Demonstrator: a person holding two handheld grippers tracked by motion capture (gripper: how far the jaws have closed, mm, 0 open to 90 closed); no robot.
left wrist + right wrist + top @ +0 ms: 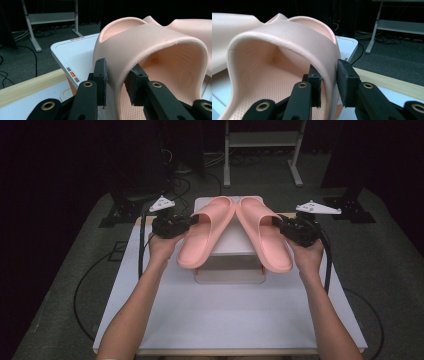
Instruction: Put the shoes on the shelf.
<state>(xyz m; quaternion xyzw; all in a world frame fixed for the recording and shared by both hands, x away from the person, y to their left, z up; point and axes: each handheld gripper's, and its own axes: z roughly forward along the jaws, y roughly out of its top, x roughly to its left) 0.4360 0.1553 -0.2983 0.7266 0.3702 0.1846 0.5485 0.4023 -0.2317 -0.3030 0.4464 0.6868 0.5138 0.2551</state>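
Two pink slide slippers lie on a white box (235,265), toes close together at the back and heels spread toward me. My left gripper (192,221) comes in from the left, shut on the outer side of the left slipper's (205,232) strap. In the left gripper view the pads (102,75) clamp the strap wall of the left slipper (155,42), one outside and one inside. My right gripper (280,222) holds the right slipper (262,237) the same way. The right slipper's (287,32) strap sits pinched in the right gripper (329,72).
The box stands at the back middle of a white table (225,315) with a wooden far edge (30,87). Beyond it are a dark floor with cables and a white metal stand (262,140). Black equipment stands at the back left.
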